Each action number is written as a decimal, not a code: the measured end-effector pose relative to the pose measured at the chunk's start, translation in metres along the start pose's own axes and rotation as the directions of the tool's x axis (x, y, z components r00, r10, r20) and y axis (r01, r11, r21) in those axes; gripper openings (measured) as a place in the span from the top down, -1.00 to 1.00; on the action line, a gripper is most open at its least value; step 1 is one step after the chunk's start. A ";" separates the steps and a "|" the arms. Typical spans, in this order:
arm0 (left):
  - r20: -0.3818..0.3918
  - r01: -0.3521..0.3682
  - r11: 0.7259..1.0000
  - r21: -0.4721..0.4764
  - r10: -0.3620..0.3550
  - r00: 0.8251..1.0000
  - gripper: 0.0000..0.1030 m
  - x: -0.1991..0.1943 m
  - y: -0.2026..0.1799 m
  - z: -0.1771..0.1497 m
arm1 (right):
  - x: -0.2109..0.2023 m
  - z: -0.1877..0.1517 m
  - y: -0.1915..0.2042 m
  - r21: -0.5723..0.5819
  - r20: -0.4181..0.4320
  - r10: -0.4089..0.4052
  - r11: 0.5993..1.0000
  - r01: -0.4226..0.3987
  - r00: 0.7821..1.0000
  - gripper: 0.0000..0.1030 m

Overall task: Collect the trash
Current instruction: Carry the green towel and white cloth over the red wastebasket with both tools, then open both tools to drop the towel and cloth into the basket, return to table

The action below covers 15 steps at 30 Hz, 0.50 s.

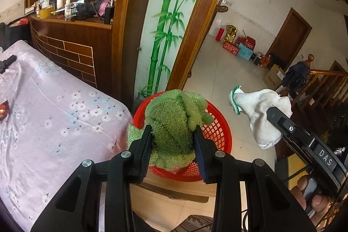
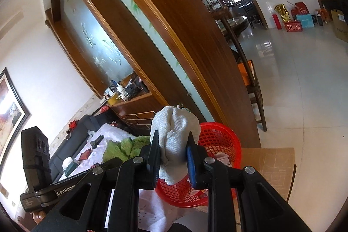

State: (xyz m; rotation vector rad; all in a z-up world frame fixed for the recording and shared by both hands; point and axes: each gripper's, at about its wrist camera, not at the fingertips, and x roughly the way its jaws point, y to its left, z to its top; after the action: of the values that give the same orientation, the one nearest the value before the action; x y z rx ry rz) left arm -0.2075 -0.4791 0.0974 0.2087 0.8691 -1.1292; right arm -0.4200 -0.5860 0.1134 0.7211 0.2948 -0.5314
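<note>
While both grippers hang over the red basket (image 1: 217, 132), the left gripper (image 1: 173, 140) is clamped on a green towel (image 1: 174, 121) bunched above the basket's near rim, and the right gripper (image 2: 173, 152) is clamped on a white cloth (image 2: 176, 142) held just beside and above it. The left view alone shows the cloth's green-trimmed edge, the bamboo panel (image 1: 169, 21), the pink floral bedspread (image 1: 54, 114) and the person's fingers (image 1: 313, 199) on the right handle. The right view alone shows scraps lying inside the basket, the cardboard (image 2: 271, 164) under it and a wooden chair (image 2: 252, 88) behind.
</note>
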 end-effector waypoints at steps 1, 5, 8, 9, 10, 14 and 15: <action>-0.005 0.000 1.000 0.003 0.000 1.000 0.33 0.005 0.000 0.000 | 0.003 0.000 -0.001 0.001 -0.006 -0.003 1.000 0.003 1.000 0.57; -0.034 -0.032 0.999 0.028 0.033 0.999 0.32 0.030 -0.003 -0.002 | 0.015 0.001 -0.010 0.015 -0.020 -0.021 1.000 0.022 1.000 0.56; -0.080 -0.021 0.999 0.026 0.023 0.997 0.32 0.047 -0.003 -0.005 | 0.024 0.000 -0.017 0.037 -0.032 -0.023 0.999 0.025 0.999 0.55; -0.085 -0.013 1.000 0.027 0.015 0.996 0.32 0.051 -0.003 -0.006 | 0.027 -0.001 -0.019 0.043 -0.037 -0.027 0.999 0.028 0.999 0.54; -0.090 -0.016 0.999 0.031 0.019 0.996 0.30 0.054 -0.003 -0.007 | 0.030 -0.001 -0.021 0.054 -0.044 -0.025 0.998 0.028 0.999 0.54; -0.101 -0.020 0.999 0.033 0.023 0.995 0.05 0.060 0.001 -0.009 | 0.046 0.000 -0.027 0.067 -0.067 -0.029 0.997 0.034 0.997 0.47; -0.103 -0.016 1.000 0.023 0.018 0.995 0.03 0.058 0.004 -0.010 | 0.048 0.000 -0.029 0.072 -0.071 -0.027 0.997 0.032 0.997 0.30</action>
State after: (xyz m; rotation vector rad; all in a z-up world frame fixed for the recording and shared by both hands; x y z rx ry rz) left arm -0.2005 -0.5124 0.0492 0.2946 0.9443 -1.1202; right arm -0.3956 -0.6213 0.0769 0.8082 0.3539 -0.5480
